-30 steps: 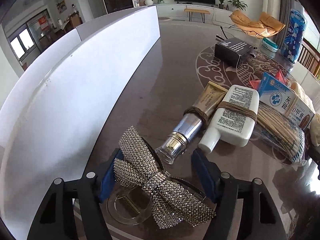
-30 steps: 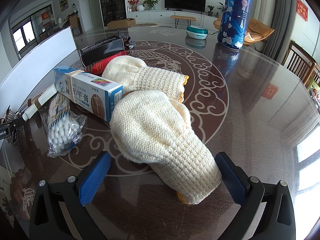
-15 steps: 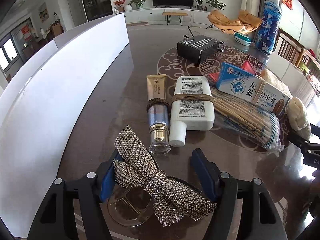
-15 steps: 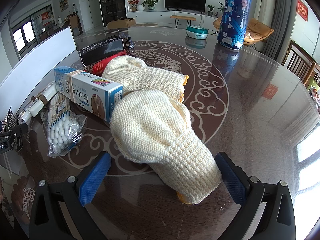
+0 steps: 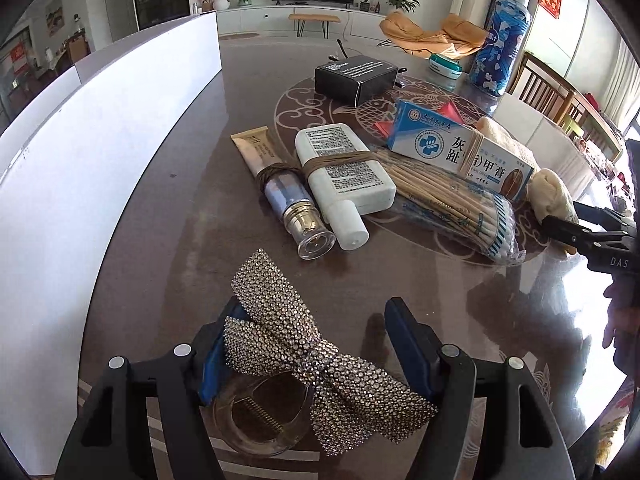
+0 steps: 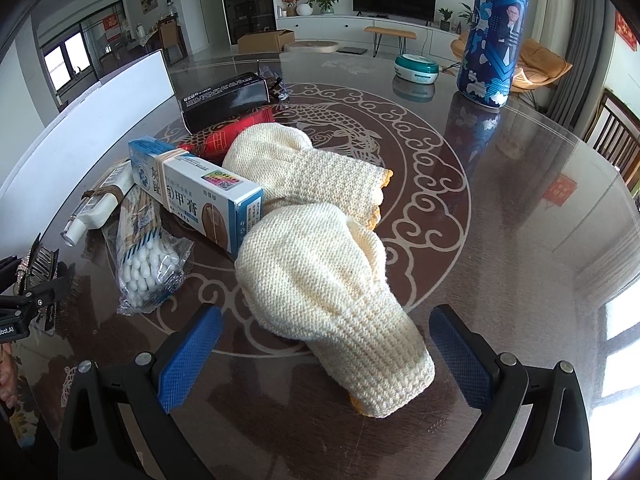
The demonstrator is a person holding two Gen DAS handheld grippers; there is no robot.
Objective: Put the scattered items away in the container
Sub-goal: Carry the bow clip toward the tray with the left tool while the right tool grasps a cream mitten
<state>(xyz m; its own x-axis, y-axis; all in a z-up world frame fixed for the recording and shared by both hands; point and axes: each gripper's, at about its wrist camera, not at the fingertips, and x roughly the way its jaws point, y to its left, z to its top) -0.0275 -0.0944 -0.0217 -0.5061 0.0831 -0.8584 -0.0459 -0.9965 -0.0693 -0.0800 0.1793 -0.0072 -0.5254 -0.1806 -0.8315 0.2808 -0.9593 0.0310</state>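
Meanwhile, left hand-held gripper (image 5: 316, 344) spread around rhinestone bow clip (image 5: 316, 354), right hand-held gripper (image 6: 326, 350) spread astride knit glove (image 6: 332, 292).

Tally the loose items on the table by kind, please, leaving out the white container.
Boxes: 2, black box, ointment box
Tubes/bottles: 2, gold tube, white bottle
Knit gloves: 2
Cotton swab bag: 1
Rhinestone bow clip: 1
Red packet: 1
Blue canister: 1
Teal tin: 1
Total: 11
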